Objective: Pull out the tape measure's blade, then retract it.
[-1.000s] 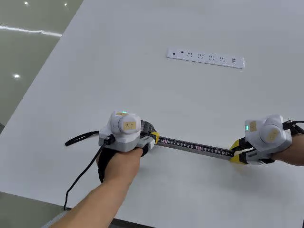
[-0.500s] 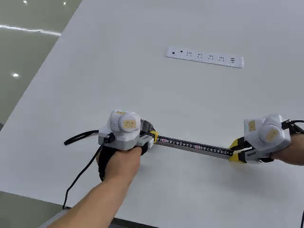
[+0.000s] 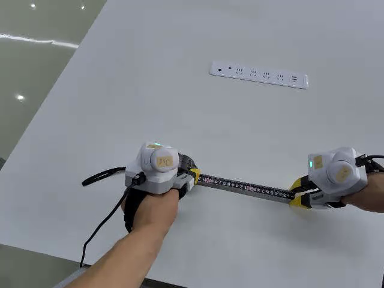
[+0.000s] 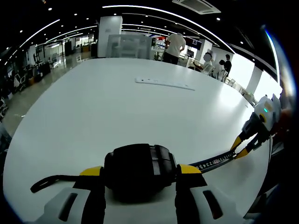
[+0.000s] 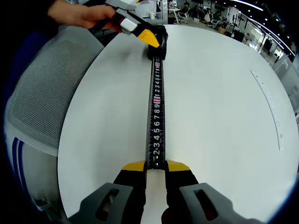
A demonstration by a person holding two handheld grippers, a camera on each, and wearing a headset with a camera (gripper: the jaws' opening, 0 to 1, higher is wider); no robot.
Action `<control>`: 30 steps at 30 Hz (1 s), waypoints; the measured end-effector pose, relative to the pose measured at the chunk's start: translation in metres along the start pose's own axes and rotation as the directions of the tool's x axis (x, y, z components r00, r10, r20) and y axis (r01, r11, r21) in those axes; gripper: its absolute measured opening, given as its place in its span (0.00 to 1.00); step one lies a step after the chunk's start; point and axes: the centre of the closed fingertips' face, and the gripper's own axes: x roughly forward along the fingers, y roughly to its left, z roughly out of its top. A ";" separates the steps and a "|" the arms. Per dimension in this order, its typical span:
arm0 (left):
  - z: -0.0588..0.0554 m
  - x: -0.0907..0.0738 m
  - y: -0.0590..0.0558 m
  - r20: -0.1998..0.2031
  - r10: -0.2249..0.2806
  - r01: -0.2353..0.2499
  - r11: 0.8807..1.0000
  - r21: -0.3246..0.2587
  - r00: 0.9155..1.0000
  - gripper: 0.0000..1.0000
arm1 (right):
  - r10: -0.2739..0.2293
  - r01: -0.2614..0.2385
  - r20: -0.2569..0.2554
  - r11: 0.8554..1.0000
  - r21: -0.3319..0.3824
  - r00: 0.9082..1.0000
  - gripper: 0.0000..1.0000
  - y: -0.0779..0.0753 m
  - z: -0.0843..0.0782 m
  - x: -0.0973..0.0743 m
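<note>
Tape measure case (image 4: 140, 170): black, sits on the white worktop (image 3: 180, 90) near its front edge, clamped btwn the fingers of the left gripper (image 4: 140, 171), one finger on each side of the body. Blade (image 3: 246, 187) is out, running straight from the case's mouth low along the worktop to the right gripper (image 5: 156, 165). That gripper's fingers are pressed together on the blade's tip end; numbers face up in the right gripper view.

Step, as I read it: pull-out looks done or nearly so, w/ a good stretch of blade showing; retract not yet begun. Next move calls for the right gripper to walk the tip back toward the case in line w/ the mouth, feeding it in slowly rather than letting go, so the blade doesn't whip or kink. Left gripper should hold the case steady and level meanwhile. Can't tell whether a lock is set on the case.

Around the case: its black wrist strap (image 3: 102, 175) trails out behind, opposite the blade. A white power strip (image 3: 259, 74) lies well beyond, far side of the worktop, clear of the blade's line. People (image 4: 176, 44) stand in the bkgd past the far edge. Nothing sits in the blade's path back to the case.
</note>
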 end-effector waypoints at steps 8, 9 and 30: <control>0.000 0.000 0.000 0.009 -0.007 0.007 1.000 -0.004 1.000 0.56 | -0.021 0.021 0.014 1.000 0.008 1.000 0.11 -0.003 0.005 0.002; 0.000 0.000 0.000 0.010 -0.007 0.007 1.000 -0.004 1.000 0.56 | -0.024 0.024 0.018 1.000 0.010 1.000 0.11 -0.004 0.006 0.003; -0.001 -0.001 0.000 0.016 -0.019 0.019 1.000 -0.005 1.000 0.56 | -0.027 0.026 0.040 0.999 0.025 0.999 0.11 -0.002 0.024 0.006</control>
